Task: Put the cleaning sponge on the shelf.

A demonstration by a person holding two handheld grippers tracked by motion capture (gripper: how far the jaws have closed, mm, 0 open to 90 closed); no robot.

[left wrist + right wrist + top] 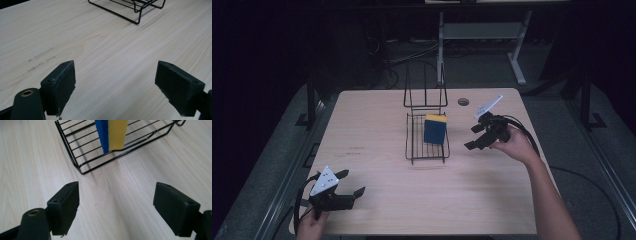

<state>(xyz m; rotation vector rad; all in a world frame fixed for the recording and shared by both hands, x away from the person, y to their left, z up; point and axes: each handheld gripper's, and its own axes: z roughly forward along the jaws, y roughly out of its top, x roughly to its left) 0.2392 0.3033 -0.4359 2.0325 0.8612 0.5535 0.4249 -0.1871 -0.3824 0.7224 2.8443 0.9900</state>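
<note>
Left hand-held gripper [346, 183] sits at the near left corner of the tabletop [377, 195], held by the person's left hand [309, 222]. Jaws spread wide, nothing between them, pads [63, 87] over bare wood (whether it rests on the surface or hovers just above, can't tell). It points toward the middle of the tabletop; in the left gripper view a corner of the wire rack [136, 11] shows ahead, well apart from it.

Right hand-held gripper [475, 136] is farther back on the right side, gripped by the right hand [514, 145], tilted down and pointing left at the rack. Jaws also wide open, holding nothing, touching nothing. In the right gripper view its pads [66, 207] frame bare wood, with the rack's near corner just beyond.

Black wire rack [412, 145] lies at mid-tabletop, low basket section toward the person, upright wire prongs [425, 90] at the far end. The sponge [435, 129] stands on edge inside the basket toward its right side, blue face with a yellow layer (yellow [117, 132] turned to the right gripper's camera). It is near the right gripper, not in contact.

Behind the tabletop: dark floor, cables, a white frame leg [518, 67].
</note>
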